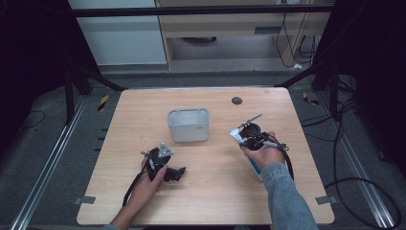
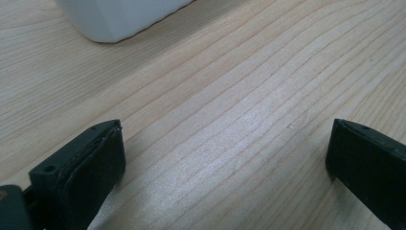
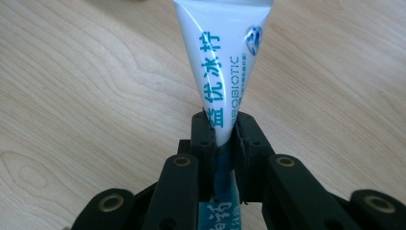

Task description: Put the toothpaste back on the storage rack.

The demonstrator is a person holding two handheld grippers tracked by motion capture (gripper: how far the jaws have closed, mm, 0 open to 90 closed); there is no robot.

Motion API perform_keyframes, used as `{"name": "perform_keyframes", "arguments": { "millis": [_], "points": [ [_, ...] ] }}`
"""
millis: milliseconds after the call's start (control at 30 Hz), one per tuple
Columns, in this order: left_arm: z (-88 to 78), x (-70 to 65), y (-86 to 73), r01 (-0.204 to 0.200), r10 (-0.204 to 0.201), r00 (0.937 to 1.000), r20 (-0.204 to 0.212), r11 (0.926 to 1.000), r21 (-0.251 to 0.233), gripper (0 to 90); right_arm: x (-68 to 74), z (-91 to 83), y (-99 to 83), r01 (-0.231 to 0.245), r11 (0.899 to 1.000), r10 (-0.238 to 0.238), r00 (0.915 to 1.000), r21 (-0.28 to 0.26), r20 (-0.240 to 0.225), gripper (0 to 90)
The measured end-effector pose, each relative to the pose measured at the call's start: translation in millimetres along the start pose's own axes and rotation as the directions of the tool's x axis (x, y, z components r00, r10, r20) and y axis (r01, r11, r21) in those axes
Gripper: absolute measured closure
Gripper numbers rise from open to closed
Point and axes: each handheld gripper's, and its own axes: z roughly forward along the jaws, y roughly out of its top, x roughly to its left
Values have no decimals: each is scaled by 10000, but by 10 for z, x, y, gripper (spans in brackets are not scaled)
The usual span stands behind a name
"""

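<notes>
Two grippers: we counted one in each hand; the left gripper [image 1: 179, 173] lay low on the table [image 1: 210, 196], its jaws standing wide apart with bare wood between them; the right gripper [image 3: 223, 129] had its jaws pressed together on the tube
One tube: we saw a single white tube [image 3: 221, 52] with teal print, pinched near its flat end, hanging away from the jaws above the wood; in the high view the tube [image 1: 235, 134] sat at the right side of the table, well apart from the bin
One bin: we found one pale grey bin [image 1: 188, 125] near the table's middle, open at the top
Bin contents: we could see nothing inside it from above
One dark round spot: it [image 1: 236, 100] sat near the table's far edge
Hard to make out: the tube's cap end was cut off in the right gripper view; the bin's [image 2: 115, 19] lower corner alone showed in the left gripper view
</notes>
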Motion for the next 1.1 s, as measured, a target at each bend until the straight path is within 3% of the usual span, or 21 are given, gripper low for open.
{"name": "perform_keyframes", "arguments": {
  "millis": [367,733,1100],
  "points": [
    [0,0,0,-5,5,10000,0,10000,2,0,-112,-192,8,-3,9984,32,9987,-561,517,802],
    [-1,1,0,-22,22,10000,1,10000,17,0,-155,-268,28,-61,9952,128,9975,-975,688,809],
    [0,0,0,-2,2,10000,-1,10000,-1,0,-223,-476,-1,-338,9759,504,9961,-2155,722,812]
  ]
}}
